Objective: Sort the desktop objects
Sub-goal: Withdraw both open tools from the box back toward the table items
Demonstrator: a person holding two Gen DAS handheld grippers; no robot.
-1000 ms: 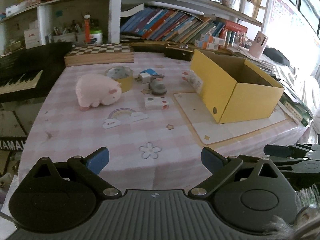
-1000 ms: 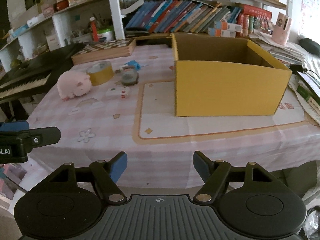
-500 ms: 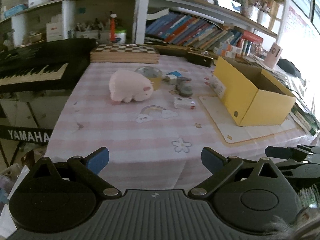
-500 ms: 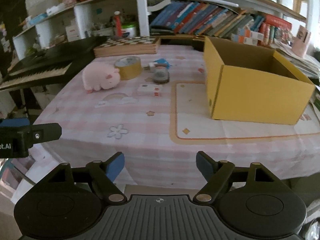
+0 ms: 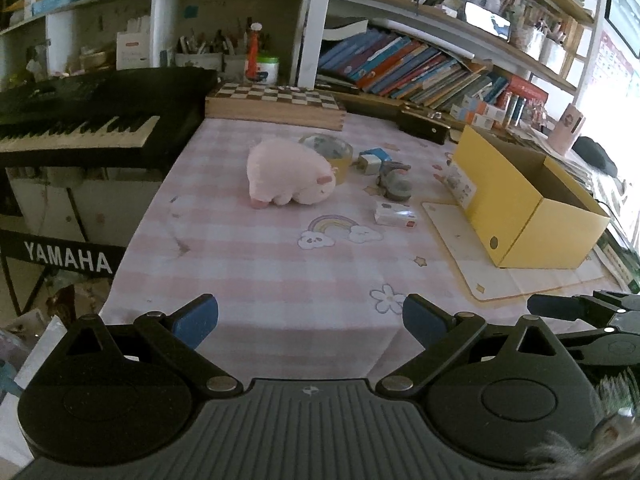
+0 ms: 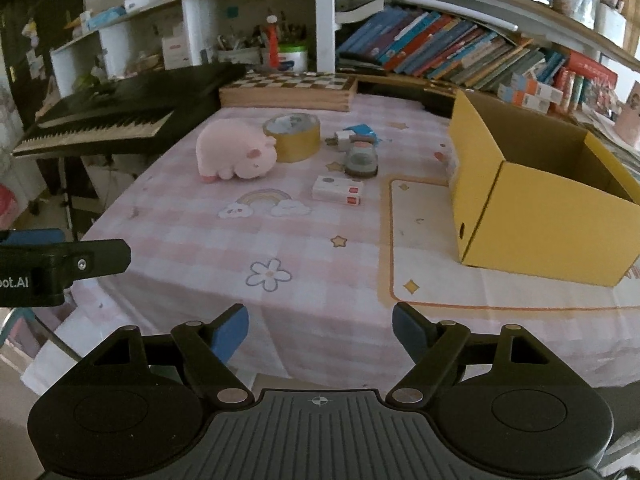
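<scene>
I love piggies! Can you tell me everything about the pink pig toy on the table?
The pink pig toy is a soft, plump plush with fuzzy-looking fabric, a darker pink cheek spot and little stubby feet. It rests belly-down on the pink checked tablecloth, its face end toward the tape roll. The roll of yellowish tape sits right against its face end; they look to be touching. A printed rainbow lies just in front of it. Nothing is holding the pig, and both grippers are far off at the table's near edge.

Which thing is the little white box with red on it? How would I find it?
Start at the big yellow cardboard box on the pink checked tablecloth. Beside it, by the printed rainbow, lies the small flat white box with red squares. Its neighbours are round or plush; it alone is flat and rectangular.
</scene>
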